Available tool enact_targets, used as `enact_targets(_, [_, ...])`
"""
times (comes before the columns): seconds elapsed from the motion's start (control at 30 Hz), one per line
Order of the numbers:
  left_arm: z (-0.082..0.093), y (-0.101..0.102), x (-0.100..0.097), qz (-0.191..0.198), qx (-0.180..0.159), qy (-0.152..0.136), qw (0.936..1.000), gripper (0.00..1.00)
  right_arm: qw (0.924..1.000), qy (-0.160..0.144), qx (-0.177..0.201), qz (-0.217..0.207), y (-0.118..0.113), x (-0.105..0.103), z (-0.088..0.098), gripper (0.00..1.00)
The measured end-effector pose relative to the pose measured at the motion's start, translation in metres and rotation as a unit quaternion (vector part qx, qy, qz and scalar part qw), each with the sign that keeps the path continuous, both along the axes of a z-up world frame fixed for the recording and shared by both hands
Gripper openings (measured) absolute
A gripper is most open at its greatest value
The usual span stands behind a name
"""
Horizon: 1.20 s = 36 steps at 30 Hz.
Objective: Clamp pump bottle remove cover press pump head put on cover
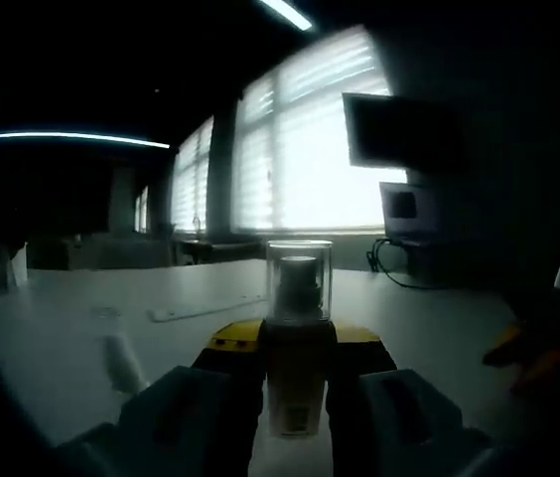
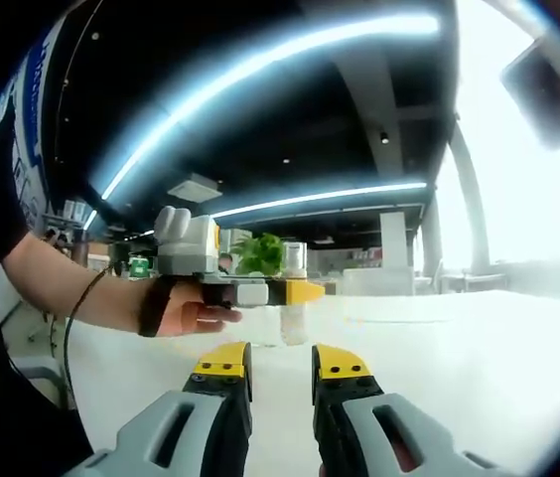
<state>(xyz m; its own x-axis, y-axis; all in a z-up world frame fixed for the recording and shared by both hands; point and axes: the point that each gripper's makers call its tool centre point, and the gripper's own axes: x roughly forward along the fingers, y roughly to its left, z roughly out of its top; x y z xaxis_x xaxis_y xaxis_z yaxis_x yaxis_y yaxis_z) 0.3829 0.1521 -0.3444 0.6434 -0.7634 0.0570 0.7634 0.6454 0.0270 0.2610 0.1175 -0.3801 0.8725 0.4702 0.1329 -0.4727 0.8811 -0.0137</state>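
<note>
The right gripper (image 2: 280,383) rises from six o'clock, its yellow-tipped fingers (image 2: 222,363) parted over the white bench (image 2: 439,358). Ahead, near centre, the left gripper (image 2: 295,291) clamps the pump bottle (image 2: 294,298), its clear cover (image 2: 294,258) on, held by a hand (image 2: 186,310) from nine o'clock.

Tabletop (image 1: 439,328): white, broad, running back toward the windows. A flat pale strip (image 1: 206,309) lies on it, left of centre; a small white cylindrical object (image 1: 121,360) lies nearer, to the left. Large windows (image 1: 300,149) with horizontal blinds, very bright. Dark monitor (image 1: 399,131) mounted high at right; below it a smaller screen (image 1: 406,209), with a cable (image 1: 399,273) trailing onto the tabletop. Ceiling light strips (image 2: 290,55) overhead. Green potted plant (image 2: 260,253) in the background, detail unclear.
</note>
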Motion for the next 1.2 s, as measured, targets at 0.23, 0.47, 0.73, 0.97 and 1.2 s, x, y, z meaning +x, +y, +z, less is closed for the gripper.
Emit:
enact_targets(0.23, [0.008, 0.017, -0.012, -0.012, -0.022, 0.014, 0.9996, 0.14, 1.0000, 0.000, 0.000, -0.001, -0.002, 0.001, 0.000, 0.18])
enact_targets(0.47, [0.007, 0.026, -0.023, -0.027, -0.022, 0.033, 0.9989, 0.14, 1.0000, 0.002, 0.001, -0.003, -0.003, 0.000, 0.000, 0.18])
enact_targets(0.73, [0.012, 0.032, -0.037, -0.046, -0.024, 0.028, 0.9983, 0.14, 1.0000, 0.002, -0.003, -0.005, -0.001, -0.001, 0.000, 0.18])
enact_targets(0.97, [0.012, 0.039, -0.050, -0.048, -0.021, 0.023, 0.9984, 0.14, 1.0000, 0.002, -0.005, -0.005, 0.000, -0.001, -0.001, 0.18])
enact_targets(1.2, [0.008, 0.045, -0.068, -0.063, -0.009, 0.016, 0.9978, 0.14, 1.0000, 0.001, -0.004, -0.004, -0.001, -0.001, -0.001, 0.18])
